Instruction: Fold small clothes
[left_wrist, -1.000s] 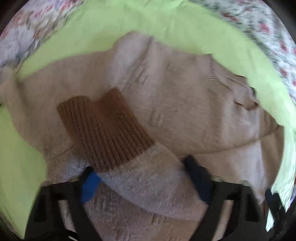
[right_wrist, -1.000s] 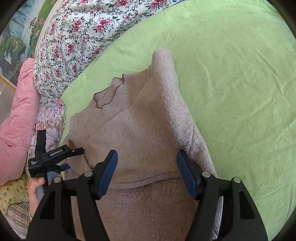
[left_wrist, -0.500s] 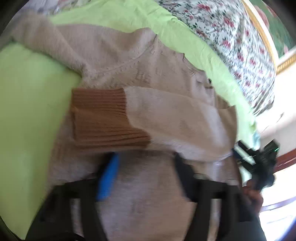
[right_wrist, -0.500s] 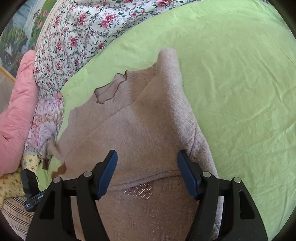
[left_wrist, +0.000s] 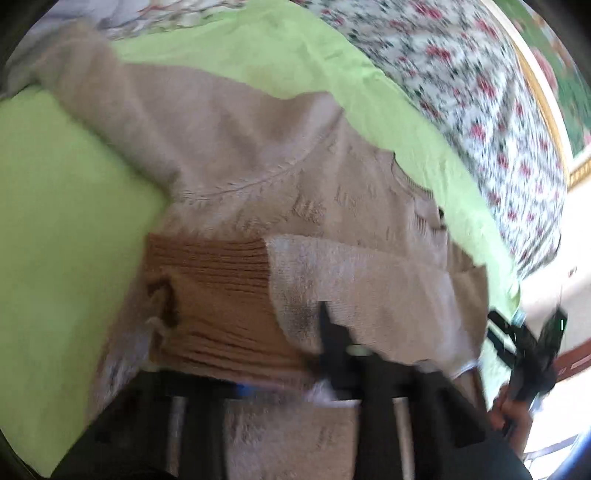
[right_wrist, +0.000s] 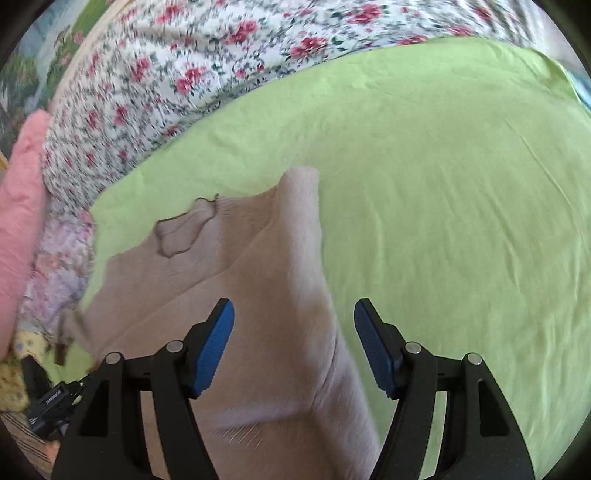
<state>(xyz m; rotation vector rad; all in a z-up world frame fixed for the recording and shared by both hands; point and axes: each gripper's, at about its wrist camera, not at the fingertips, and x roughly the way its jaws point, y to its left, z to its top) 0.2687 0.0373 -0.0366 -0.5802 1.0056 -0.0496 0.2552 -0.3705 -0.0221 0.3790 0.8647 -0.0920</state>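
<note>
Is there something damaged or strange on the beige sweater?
Yes. The brown ribbed cuff of the beige knit sweater shows a dark ragged patch near its left edge, possibly a hole; the blur prevents certainty.

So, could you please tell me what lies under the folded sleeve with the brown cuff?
The sleeve and its brown cuff lie across the beige sweater. The green sheet shows around it; beneath the sleeve, it is covered.
</note>
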